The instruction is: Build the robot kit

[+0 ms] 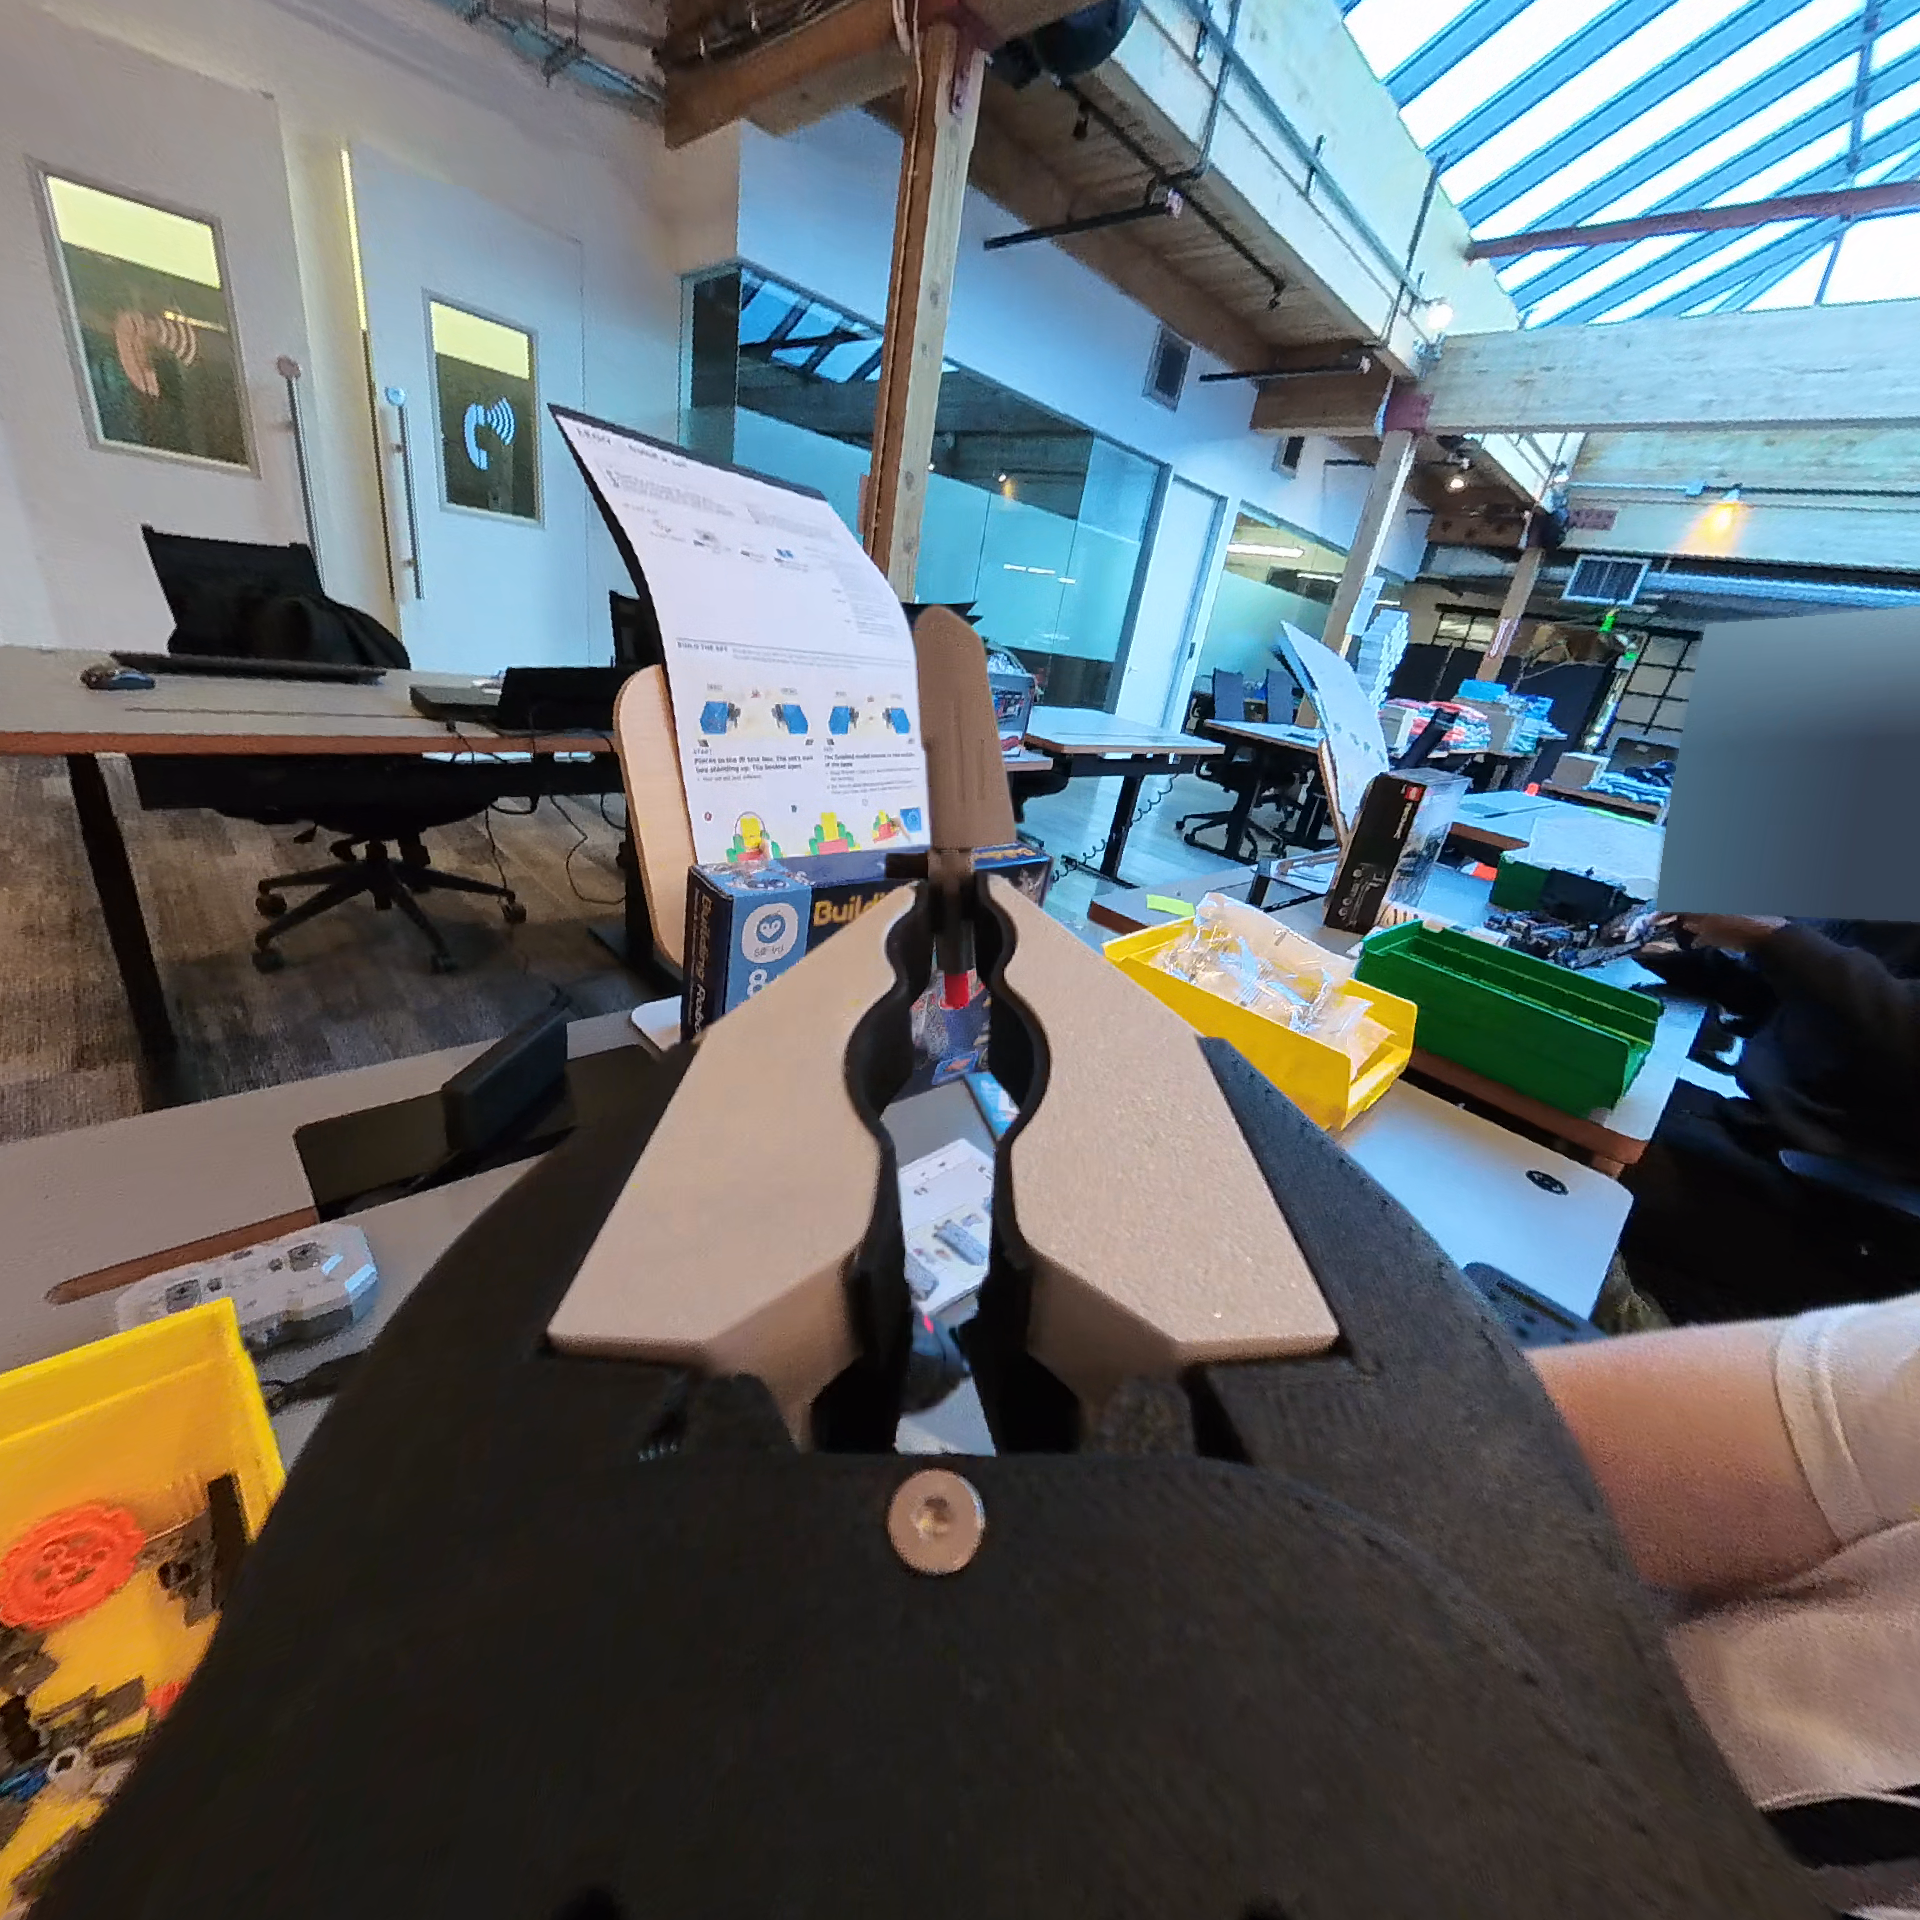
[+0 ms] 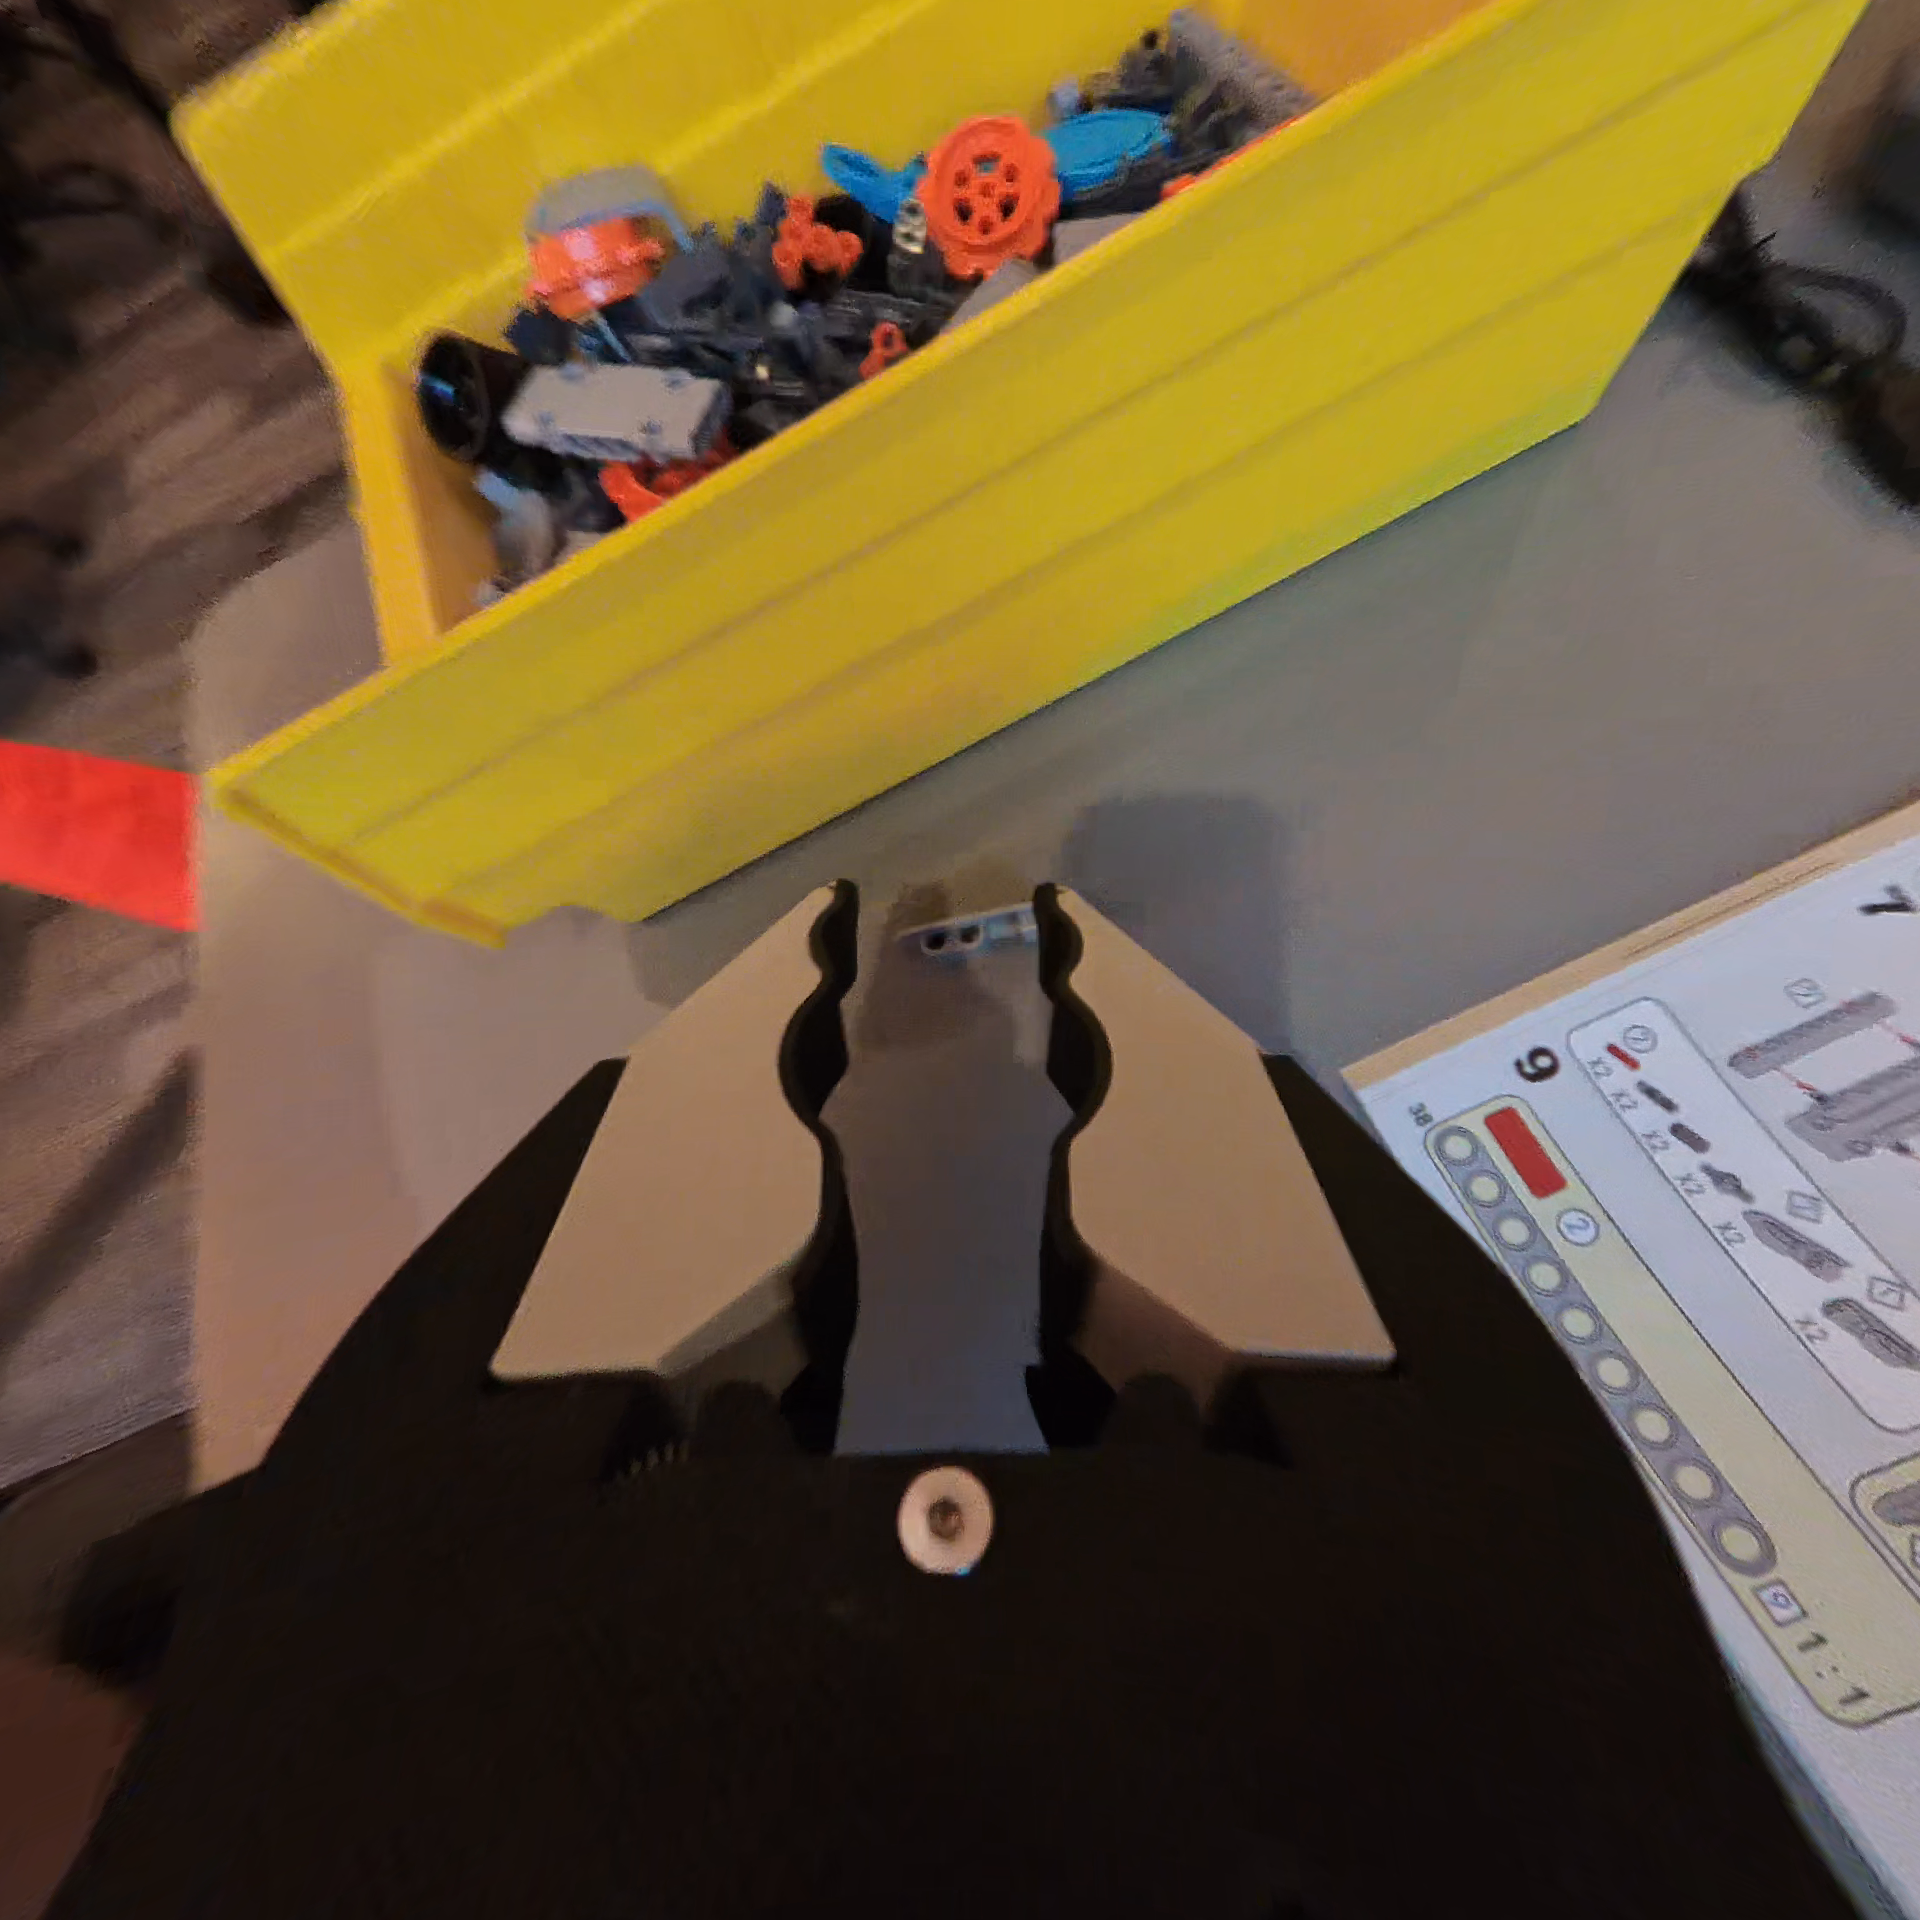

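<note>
In the left wrist view my left gripper (image 1: 951,904) is raised above the desk and shut on a thin black pin with a red end (image 1: 954,961). A tan elongated piece (image 1: 961,727) stands up from the pin above the fingertips. In the right wrist view my right gripper (image 2: 943,904) is open and low over the grey table. A small light grey beam piece (image 2: 966,930) lies on the table between its fingertips, close to the right one. Just beyond stands a yellow bin (image 2: 935,540) with several grey, orange and blue building parts.
An instruction booklet (image 2: 1662,1247) lies right of the right gripper. In the left wrist view, a printed sheet (image 1: 790,665) stands behind a blue box (image 1: 758,935). A grey hub block (image 1: 249,1288), a yellow bin of bags (image 1: 1268,1018), a green bin (image 1: 1507,1018) and a person's dark sleeve (image 1: 1829,1029) also show. The left gripper's tips are roughly 35 cm from the right gripper's.
</note>
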### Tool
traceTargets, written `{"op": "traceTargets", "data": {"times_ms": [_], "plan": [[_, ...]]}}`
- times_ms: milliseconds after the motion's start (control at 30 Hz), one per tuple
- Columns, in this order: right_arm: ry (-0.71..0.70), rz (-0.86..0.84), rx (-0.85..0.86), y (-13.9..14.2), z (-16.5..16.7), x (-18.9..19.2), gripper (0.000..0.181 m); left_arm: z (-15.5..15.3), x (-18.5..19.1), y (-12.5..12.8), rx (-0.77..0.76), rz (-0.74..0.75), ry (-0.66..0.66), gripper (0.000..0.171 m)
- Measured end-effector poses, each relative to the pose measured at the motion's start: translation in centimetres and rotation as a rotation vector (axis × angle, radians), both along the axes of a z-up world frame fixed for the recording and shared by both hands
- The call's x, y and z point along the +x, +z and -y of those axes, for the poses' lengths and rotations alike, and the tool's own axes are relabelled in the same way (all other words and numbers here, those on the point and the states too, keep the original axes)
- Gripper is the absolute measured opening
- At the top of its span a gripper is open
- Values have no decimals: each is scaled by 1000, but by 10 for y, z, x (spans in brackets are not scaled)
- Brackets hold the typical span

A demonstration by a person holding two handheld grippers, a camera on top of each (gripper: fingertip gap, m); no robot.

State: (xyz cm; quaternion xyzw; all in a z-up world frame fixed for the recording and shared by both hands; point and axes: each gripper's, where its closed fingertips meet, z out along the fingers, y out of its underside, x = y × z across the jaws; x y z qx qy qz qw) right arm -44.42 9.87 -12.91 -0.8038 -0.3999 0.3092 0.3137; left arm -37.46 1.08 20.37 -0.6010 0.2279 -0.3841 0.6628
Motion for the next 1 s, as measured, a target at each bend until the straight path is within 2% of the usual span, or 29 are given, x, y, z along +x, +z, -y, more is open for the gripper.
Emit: {"op": "traceTargets", "data": {"times_ms": [100, 167, 200, 300, 400, 433, 467, 533, 600, 667, 733, 800, 833, 900, 1000], "plan": [[-11, 60, 30, -15, 10, -9, 49, 3, -1, 1, 12, 3, -13, 5], [-17, 157, 132, -26, 3, -5, 62, 5, 0, -1, 9, 3, -42, 5], [-2, 174, 155, -29, 3, -6, 63, 6, -1, -1, 9, 7, -54, 5], [-11, 187, 194, -35, -2, -6, 59, 7, -3, -1, 11, 21, -75, 5], [-21, 171, 184, -35, -5, -6, 48, 10, -4, -1, 14, 28, -101, 5], [-15, 176, 186, -34, -5, -5, 39, 10, -5, -1, 16, 29, -106, 5], [-6, 175, 176, -34, -4, -5, 39, 10, -5, -1, 22, 30, -116, 5], [27, 158, 146, -33, 2, -2, 39, 11, -3, -1, 23, 38, -154, 5], [128, 96, 144, -17, 21, 7, 39, 9, 0, -2, 13, 33, -174, 5], [299, 92, 194, 2, 51, 40, 39, 8, 5, -4, 8, 13, -183, 5], [519, 153, 287, 11, 83, 103, 39, 10, 12, -2, 17, 6, -214, 5], [638, 207, 382, 16, 99, 177, 39, 14, 22, 0, 32, -8, -249, 5], [638, 207, 407, 18, 100, 207, 39, 15, 27, 1, 42, -17, -261, 5], [611, 188, 349, 18, 102, 253, 38, 14, 36, 2, 45, -24, -276, 5], [604, 189, 273, 7, 106, 290, 39, -1, 50, -3, 0, -69, -226, 5]]}}
